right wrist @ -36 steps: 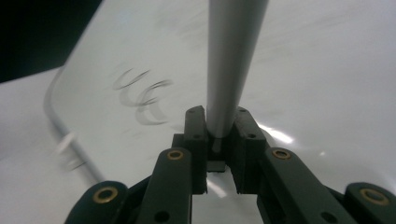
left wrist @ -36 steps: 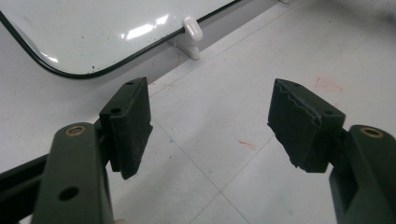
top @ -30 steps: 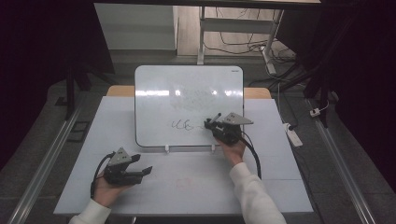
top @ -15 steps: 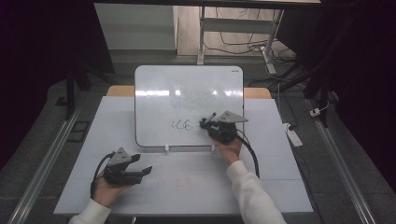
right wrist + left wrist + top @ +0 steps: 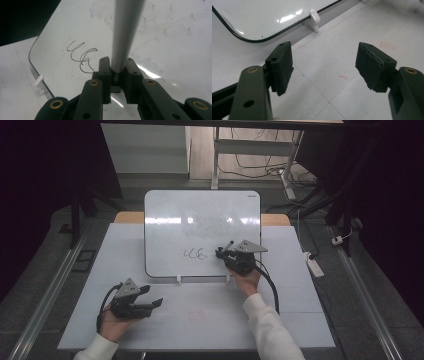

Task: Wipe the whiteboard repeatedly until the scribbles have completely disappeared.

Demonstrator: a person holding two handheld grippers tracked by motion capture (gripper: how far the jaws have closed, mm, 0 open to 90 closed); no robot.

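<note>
A whiteboard (image 5: 200, 220) leans propped on the table, with a short black scribble (image 5: 194, 253) low on its face. My right gripper (image 5: 222, 254) hovers just right of the scribble, shut on a grey marker (image 5: 228, 245). In the right gripper view the marker's shaft (image 5: 125, 37) rises from between the closed jaws over the board (image 5: 170, 37), with the scribble (image 5: 82, 56) to its left. My left gripper (image 5: 152, 302) rests low over the table in front of the board's left corner, open with nothing between its fingers (image 5: 280, 67).
The board stands on small white clips (image 5: 314, 16) (image 5: 40, 83) at its lower edge. A white table sheet (image 5: 200, 320) lies under both hands, with faint red marks (image 5: 343, 77). A power strip (image 5: 314, 265) lies at the table's right edge.
The right gripper with the marker has shifted only slightly beside the scribble. The left gripper has kept still.
</note>
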